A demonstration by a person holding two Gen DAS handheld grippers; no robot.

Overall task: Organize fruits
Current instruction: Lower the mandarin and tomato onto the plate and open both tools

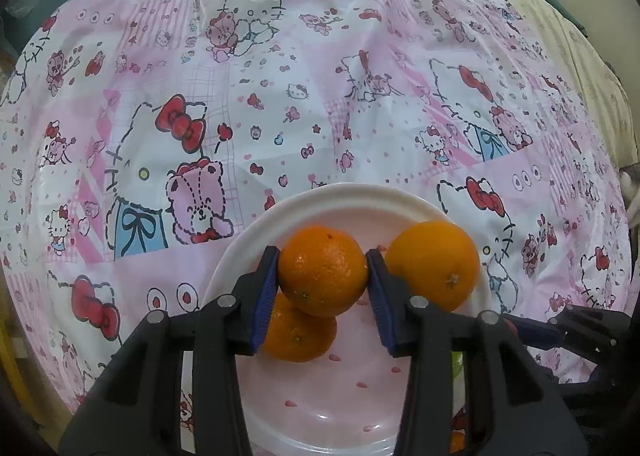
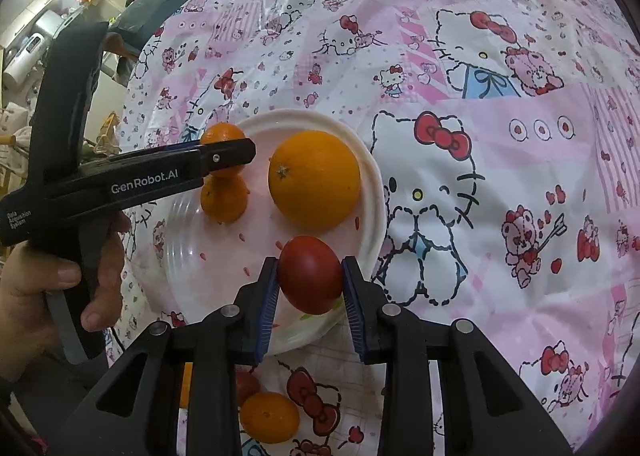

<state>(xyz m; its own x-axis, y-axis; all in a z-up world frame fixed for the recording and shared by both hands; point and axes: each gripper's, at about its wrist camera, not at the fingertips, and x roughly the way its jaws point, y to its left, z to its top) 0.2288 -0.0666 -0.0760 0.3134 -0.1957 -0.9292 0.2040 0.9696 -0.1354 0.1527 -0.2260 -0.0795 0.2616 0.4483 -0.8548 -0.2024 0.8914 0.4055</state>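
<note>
A pink and white plate (image 1: 320, 408) (image 2: 200, 280) lies on the table. My left gripper (image 1: 323, 276) is shut on a small mandarin (image 1: 322, 270) (image 2: 222, 133) held above the plate, over a second mandarin (image 1: 298, 334) (image 2: 224, 197) lying on it. A large orange (image 1: 434, 264) (image 2: 314, 179) sits on the plate's far side. My right gripper (image 2: 310, 280) is shut on a dark red tomato (image 2: 311, 274) over the plate's near rim. The left gripper (image 2: 228, 153) also shows in the right wrist view, in a hand.
A pink Hello Kitty cloth (image 1: 280, 95) (image 2: 500, 135) covers the table. Another orange fruit (image 2: 269, 418) and a red fruit (image 2: 246, 384) lie on the cloth below my right gripper. Room clutter (image 2: 52, 15) stands past the table's left edge.
</note>
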